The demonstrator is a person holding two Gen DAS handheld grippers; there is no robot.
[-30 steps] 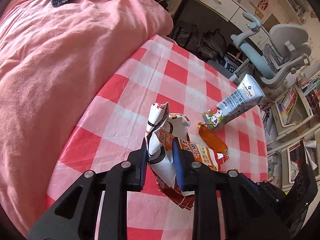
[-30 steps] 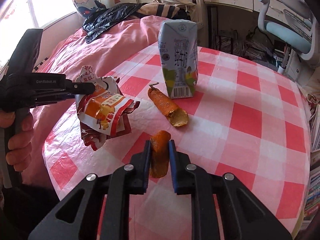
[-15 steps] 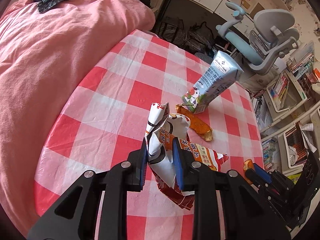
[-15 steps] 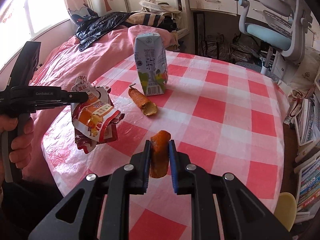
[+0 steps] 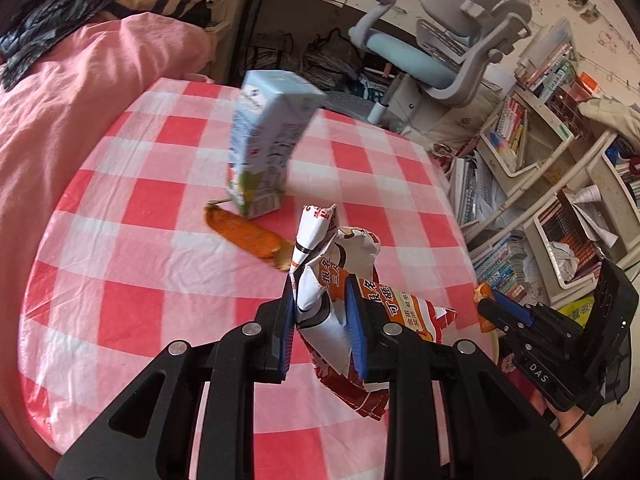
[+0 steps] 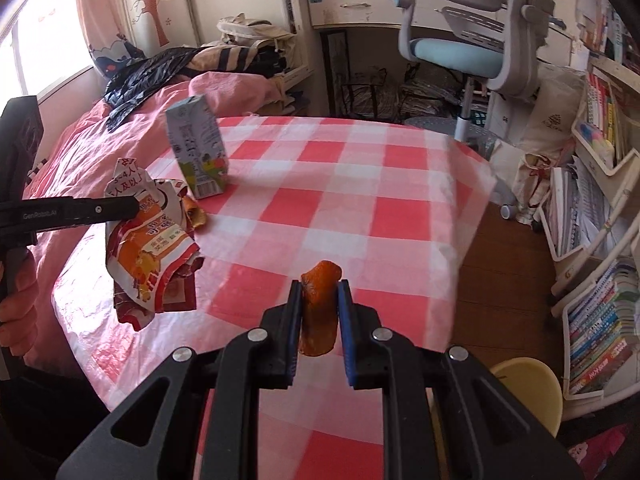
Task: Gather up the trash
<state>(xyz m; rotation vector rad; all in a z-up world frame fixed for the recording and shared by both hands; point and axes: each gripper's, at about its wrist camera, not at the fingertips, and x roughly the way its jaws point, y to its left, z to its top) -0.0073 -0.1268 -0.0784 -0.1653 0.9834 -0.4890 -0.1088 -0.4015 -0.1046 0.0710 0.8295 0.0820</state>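
A: What is lying out there, biggest thing first?

B: A round table under a red-and-white checked plastic cloth [image 6: 360, 208] is filling both views, with a pink quilt [image 5: 60, 112] bunched against its far side. On the cloth a pale blue milk carton [image 5: 266, 148] is standing upright, and a long strip of orange peel [image 5: 244, 236] is lying just beside its base.

A: And what are the hands carrying?

B: The left gripper [image 5: 320, 316] is pinching a crumpled white-and-orange foil snack wrapper [image 5: 340, 280]; its jaws are closed on the wrapper's twisted neck, and the rest is hanging clear above the cloth. The right gripper [image 6: 319, 316] is clamping a small curled piece of orange peel [image 6: 320, 308] between its blue pads, also lifted off the table.

A: So which step is this?

B: I judge it to be the carry: both pieces are picked up and are travelling toward wherever the trash goes. A pale yellow round bin [image 6: 528, 388] is showing on the floor past the table's near edge, below the right gripper; it looks the likely target, though I cannot tell what is inside.

A: What does the next move call for?

B: Bringing each gripper over that rim before letting go, the light wrapper especially, since it could drift. The carton and the long peel are waiting for a second trip.
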